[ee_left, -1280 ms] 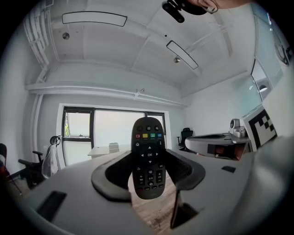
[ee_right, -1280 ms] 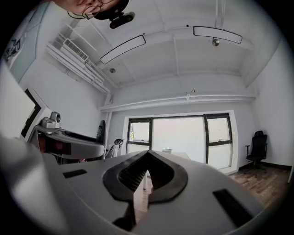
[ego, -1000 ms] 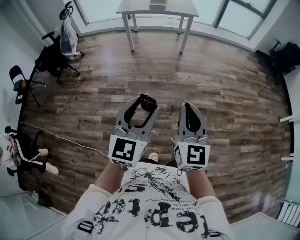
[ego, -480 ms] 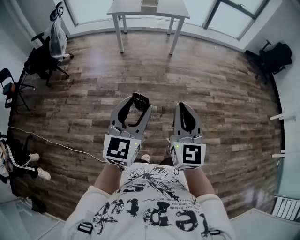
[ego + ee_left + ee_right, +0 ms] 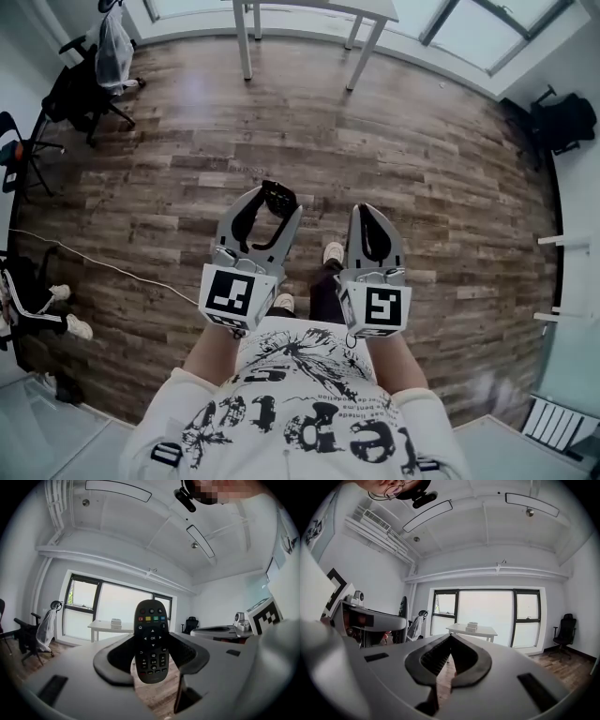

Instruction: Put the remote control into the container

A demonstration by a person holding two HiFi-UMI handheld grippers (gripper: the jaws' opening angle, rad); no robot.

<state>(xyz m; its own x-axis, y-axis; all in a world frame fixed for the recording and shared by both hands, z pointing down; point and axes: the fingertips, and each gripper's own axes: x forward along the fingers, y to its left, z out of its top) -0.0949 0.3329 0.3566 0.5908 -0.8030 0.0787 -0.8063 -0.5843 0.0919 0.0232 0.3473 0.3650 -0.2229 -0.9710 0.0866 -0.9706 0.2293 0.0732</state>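
- Head view: the left tongs [image 5: 274,204] point level out over the wooden floor [image 5: 450,187] and clamp a black remote control [image 5: 279,195] at their tips. The right tongs [image 5: 370,216] are just beside them, holding nothing.
- Left gripper view: the jaws stand wide, gripping the remote control upright by its sides, with the buttons facing the camera. A white table [image 5: 105,626] carrying a small box [image 5: 116,622] stands far off by the window.
- Right gripper view: the jaws are closed tip to tip on nothing.

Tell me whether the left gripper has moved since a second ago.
Yes: in the head view the left gripper, shut on the remote control, now sits farther from the white table.
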